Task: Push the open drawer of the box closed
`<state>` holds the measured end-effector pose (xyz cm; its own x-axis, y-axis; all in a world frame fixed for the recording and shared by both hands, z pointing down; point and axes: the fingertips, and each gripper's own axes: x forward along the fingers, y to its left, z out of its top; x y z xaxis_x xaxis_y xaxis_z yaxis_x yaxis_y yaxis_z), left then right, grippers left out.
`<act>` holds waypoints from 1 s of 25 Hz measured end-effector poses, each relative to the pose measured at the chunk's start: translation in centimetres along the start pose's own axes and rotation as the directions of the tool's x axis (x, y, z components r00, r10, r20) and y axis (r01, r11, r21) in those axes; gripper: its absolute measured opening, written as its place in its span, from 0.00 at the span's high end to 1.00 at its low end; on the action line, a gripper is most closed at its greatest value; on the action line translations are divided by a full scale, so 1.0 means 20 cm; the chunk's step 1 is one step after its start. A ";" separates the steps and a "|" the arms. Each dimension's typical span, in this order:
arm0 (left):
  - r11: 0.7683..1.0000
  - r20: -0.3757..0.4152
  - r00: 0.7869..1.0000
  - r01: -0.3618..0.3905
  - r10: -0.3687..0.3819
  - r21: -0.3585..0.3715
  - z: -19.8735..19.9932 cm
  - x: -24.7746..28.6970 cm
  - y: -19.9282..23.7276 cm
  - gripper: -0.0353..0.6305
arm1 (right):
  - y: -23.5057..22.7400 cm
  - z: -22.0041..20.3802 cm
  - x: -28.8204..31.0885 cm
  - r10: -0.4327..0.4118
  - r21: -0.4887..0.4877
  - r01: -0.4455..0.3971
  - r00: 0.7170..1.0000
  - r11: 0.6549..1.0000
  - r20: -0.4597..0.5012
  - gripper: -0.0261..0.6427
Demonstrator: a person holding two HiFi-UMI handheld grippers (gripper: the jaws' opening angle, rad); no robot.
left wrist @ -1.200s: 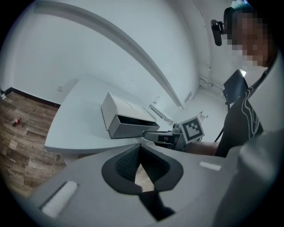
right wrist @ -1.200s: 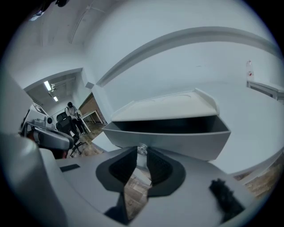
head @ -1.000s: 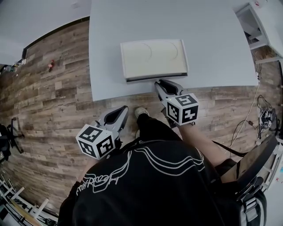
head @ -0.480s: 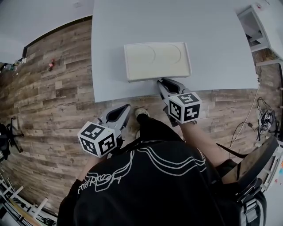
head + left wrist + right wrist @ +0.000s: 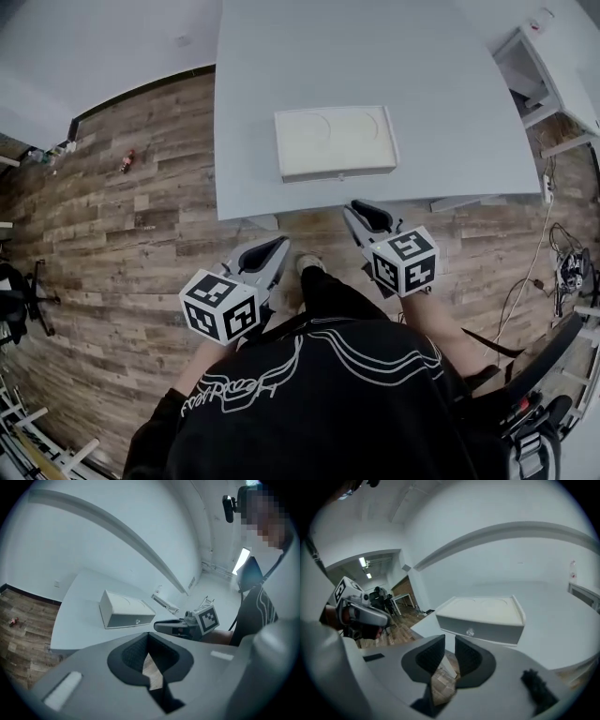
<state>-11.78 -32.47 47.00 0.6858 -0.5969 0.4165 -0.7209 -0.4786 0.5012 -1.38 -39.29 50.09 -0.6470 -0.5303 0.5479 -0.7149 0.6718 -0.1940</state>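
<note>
The white box (image 5: 336, 142) sits on the white table (image 5: 281, 56) near its front edge, and its drawer front with a small round knob (image 5: 470, 632) is flush with the body. My right gripper (image 5: 361, 210) hovers just off the table edge, a short way in front of the drawer and apart from it, jaws shut on nothing. My left gripper (image 5: 274, 249) hangs lower over the wooden floor, also shut and empty. The left gripper view shows the box (image 5: 125, 610) and the right gripper (image 5: 177, 627) beside it.
The table's front edge (image 5: 309, 208) runs between both grippers and the box. White shelving (image 5: 534, 66) stands at the far right, and cables (image 5: 568, 268) lie on the floor below it. A small red object (image 5: 127, 161) lies on the wood floor at the left.
The drawer stood slightly out with my right gripper against its front; it is now flush. The right gripper has drawn back off the table edge. The left gripper has barely moved.
</note>
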 end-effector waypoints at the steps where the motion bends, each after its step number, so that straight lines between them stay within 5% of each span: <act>1: 1.000 0.011 1.000 0.009 -0.009 0.020 0.02 -0.02 -0.05 0.94 | 0.05 0.03 -0.06 0.030 -0.032 -0.030 0.999 0.999 0.014 0.85; 4: 0.996 0.045 0.998 0.039 -0.043 0.083 0.09 -0.11 -0.21 0.94 | 0.24 0.13 -0.27 0.127 -0.082 -0.122 0.990 0.989 0.059 0.94; 13: 0.961 0.095 0.986 0.112 -0.140 0.254 0.19 -0.38 -0.56 0.94 | 0.67 0.31 -0.63 0.326 -0.073 -0.318 0.922 0.945 0.209 0.95; 25: 0.954 0.117 0.978 0.137 -0.173 0.267 0.17 -0.47 -0.68 0.94 | 0.76 0.25 -0.74 0.285 -0.081 -0.274 0.936 0.958 0.204 0.95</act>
<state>-8.75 -22.61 33.71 0.7836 -0.5762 0.2321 -0.6206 -0.7103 0.3322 -4.08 -23.79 34.96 -0.8639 -0.4108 0.2914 -0.4862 0.8312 -0.2697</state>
